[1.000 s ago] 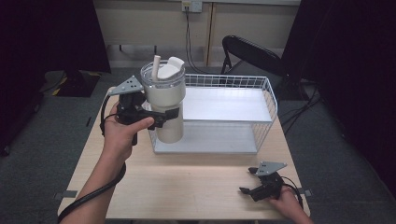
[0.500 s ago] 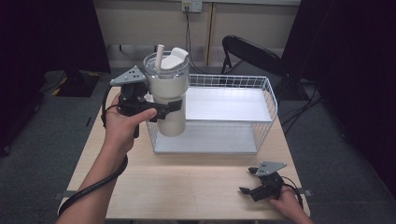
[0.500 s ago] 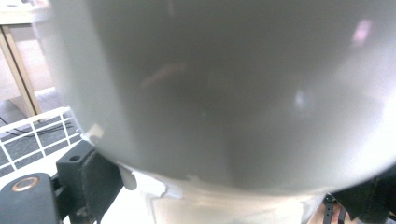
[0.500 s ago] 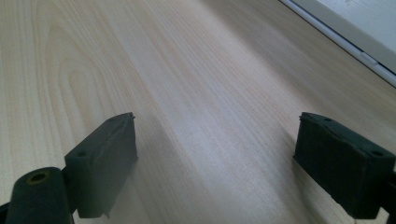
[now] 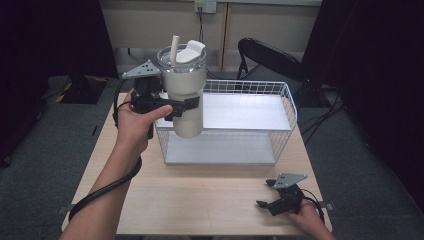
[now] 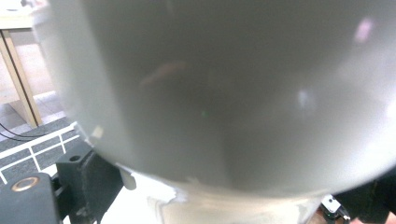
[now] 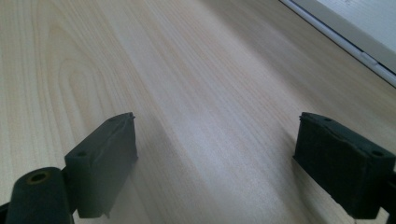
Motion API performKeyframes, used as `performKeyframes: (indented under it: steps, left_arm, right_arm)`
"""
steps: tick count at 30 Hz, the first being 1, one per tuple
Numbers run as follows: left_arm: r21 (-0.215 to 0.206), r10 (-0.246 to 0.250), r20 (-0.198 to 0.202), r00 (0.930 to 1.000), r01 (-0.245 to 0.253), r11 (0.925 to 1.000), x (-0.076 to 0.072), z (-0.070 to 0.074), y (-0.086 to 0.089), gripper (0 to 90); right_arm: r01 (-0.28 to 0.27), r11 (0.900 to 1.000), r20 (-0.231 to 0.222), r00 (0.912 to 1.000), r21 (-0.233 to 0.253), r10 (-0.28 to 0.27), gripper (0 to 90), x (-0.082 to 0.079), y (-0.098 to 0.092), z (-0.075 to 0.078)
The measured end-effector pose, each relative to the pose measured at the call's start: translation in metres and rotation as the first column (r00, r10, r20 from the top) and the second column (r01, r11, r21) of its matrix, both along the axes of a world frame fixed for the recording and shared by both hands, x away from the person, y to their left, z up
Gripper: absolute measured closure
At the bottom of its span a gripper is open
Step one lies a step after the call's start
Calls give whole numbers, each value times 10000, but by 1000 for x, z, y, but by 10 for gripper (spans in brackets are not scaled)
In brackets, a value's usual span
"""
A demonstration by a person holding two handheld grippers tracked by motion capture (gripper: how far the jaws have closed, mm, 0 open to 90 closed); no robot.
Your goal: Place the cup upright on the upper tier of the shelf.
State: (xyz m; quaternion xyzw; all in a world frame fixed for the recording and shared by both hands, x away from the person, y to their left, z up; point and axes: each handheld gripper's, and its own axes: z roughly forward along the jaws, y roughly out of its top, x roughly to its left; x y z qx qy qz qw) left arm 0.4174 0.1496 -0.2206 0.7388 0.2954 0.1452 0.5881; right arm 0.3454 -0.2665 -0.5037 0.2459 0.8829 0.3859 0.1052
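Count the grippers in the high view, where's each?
2. The left gripper is up at the basket's left end, shut on the tumbler. The right gripper sits low on the table, near its front right corner, open.

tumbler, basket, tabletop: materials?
Tumbler: smooth cream body, faint glare; probably coated metal or plastic, lid clear plastic. Basket: thin white coated wire grid, flat white floor. Tabletop: pale wood grain, matte, likely laminate. Left tongs grip the tumbler.

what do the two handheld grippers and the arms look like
Both the left gripper and the right gripper are black, each topped by a grey three-cornered plate and trailing a black cable. Their jaws are blocky black pads with small screw holes. The forearms are bare, no sleeves.
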Motion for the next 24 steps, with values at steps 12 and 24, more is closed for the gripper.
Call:
performKeyframes:
  steps: [12,24]
  left_arm:
    - [18,128,162,9998,-128,9999,11,8,-8,91]
    - [104,230,126,9997,-231,9997,27,5,-17,91]
  right_arm:
    - [-6,10000,-7,10000,-12,6,123,0,0,0]
    - [-8,10000,-6,10000,-11,8,123,0,0,0]
